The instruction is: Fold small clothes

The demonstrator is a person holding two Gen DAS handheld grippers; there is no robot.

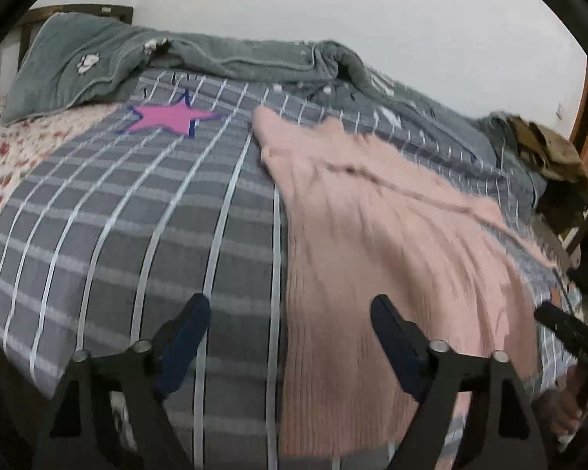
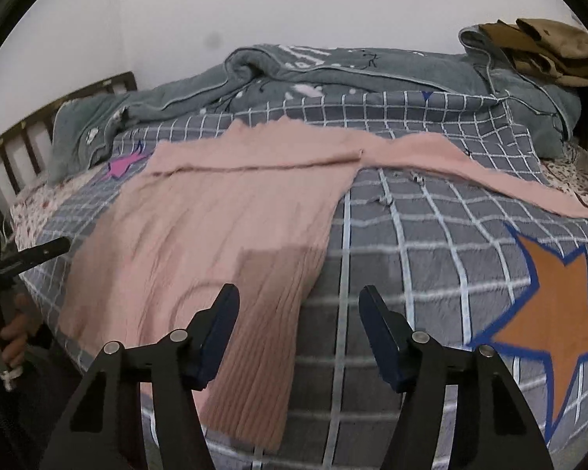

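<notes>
Both grippers — left gripper point(image 1: 290, 333) and right gripper point(image 2: 298, 329) — hover with fingers spread, holding nothing. The pink ribbed garment point(image 2: 200, 235) lies flat on the bed point(image 2: 431, 243), its hem beneath the fingers — pinch both corners evenly, then fold squarely.

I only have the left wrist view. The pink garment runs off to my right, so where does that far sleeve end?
Observer: In the right wrist view the pink garment has one long sleeve stretched flat across the grey checked blanket, ending near the blanket's right edge.
Operator: Anything printed under it?
Observer: An orange star lies nearer than the sleeve, apart from it.
Operator: Is the right gripper holding cloth?
Observer: No. The right gripper is open and empty, over the garment's near right edge.
</notes>
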